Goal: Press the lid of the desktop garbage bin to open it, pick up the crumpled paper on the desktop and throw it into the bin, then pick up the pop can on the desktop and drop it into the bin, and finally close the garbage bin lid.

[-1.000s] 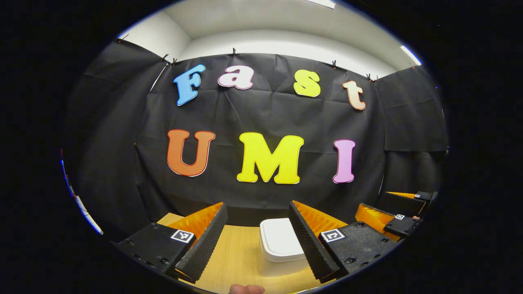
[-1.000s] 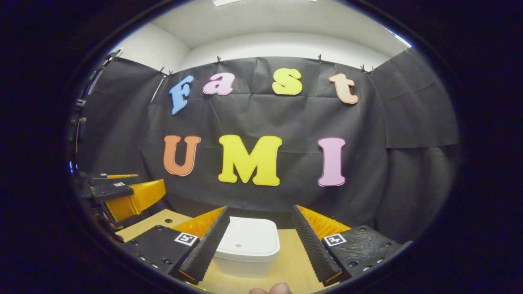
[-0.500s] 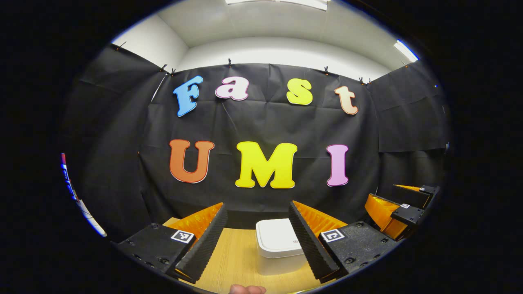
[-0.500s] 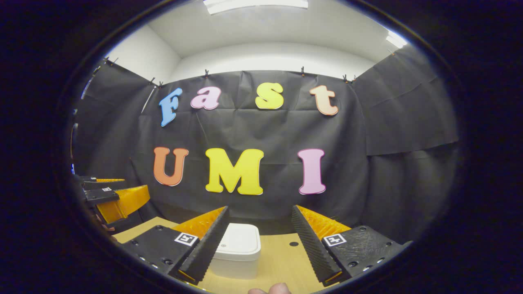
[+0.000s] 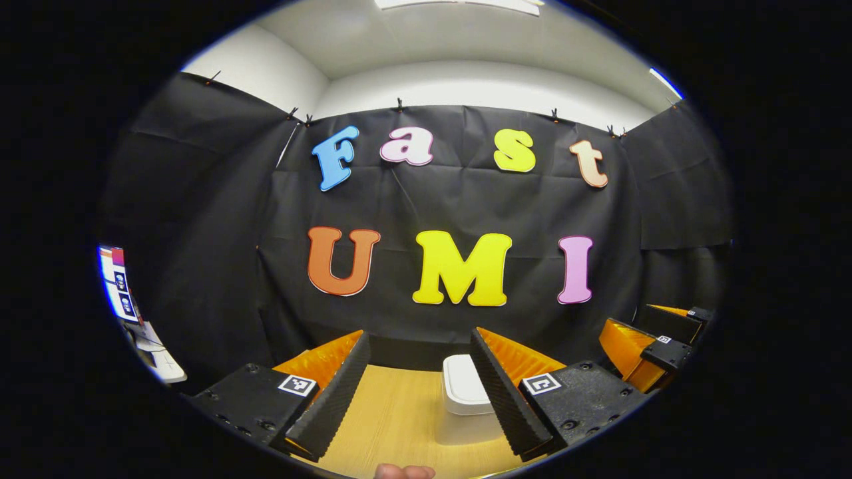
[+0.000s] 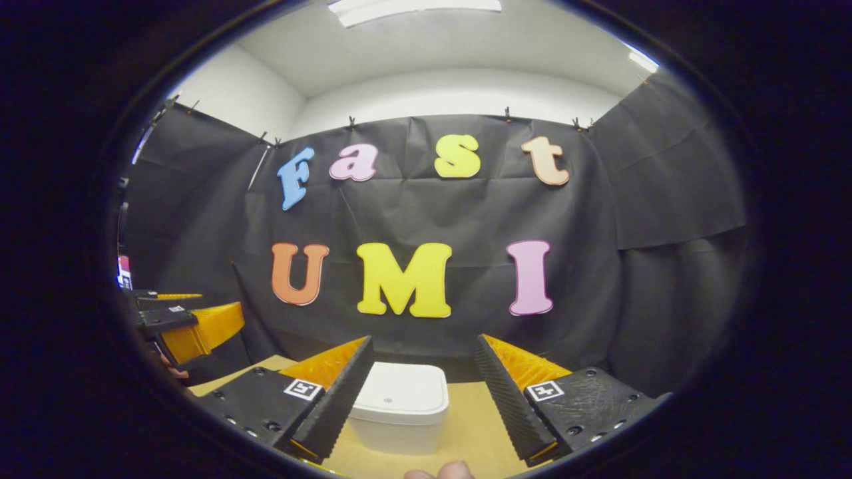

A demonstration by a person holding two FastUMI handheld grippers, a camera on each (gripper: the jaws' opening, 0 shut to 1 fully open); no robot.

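Observation:
A white desktop bin (image 6: 399,409) with its lid (image 6: 401,396) down stands on the wooden table (image 6: 476,426), ahead of my right gripper (image 6: 421,392) and partly behind its left finger. That gripper is open with nothing between its fingers. In the left gripper view the same bin (image 5: 462,402) sits partly behind the right finger of my left gripper (image 5: 419,386), which is also open and holds nothing. The right gripper (image 5: 655,346) shows far right in the left gripper view; the left gripper (image 6: 183,322) shows far left in the right gripper view.
The black cloth wall closes the back of the table just behind the bin. A bright screen (image 5: 116,283) and a white desk edge (image 5: 156,356) show at the far left of the left gripper view. A fingertip (image 5: 403,471) peeks in at the bottom edge.
Both grippers drew back from the bin and lifted a little, then the views swung sideways. The bin stays shut and looks smaller than a second ago in both views.

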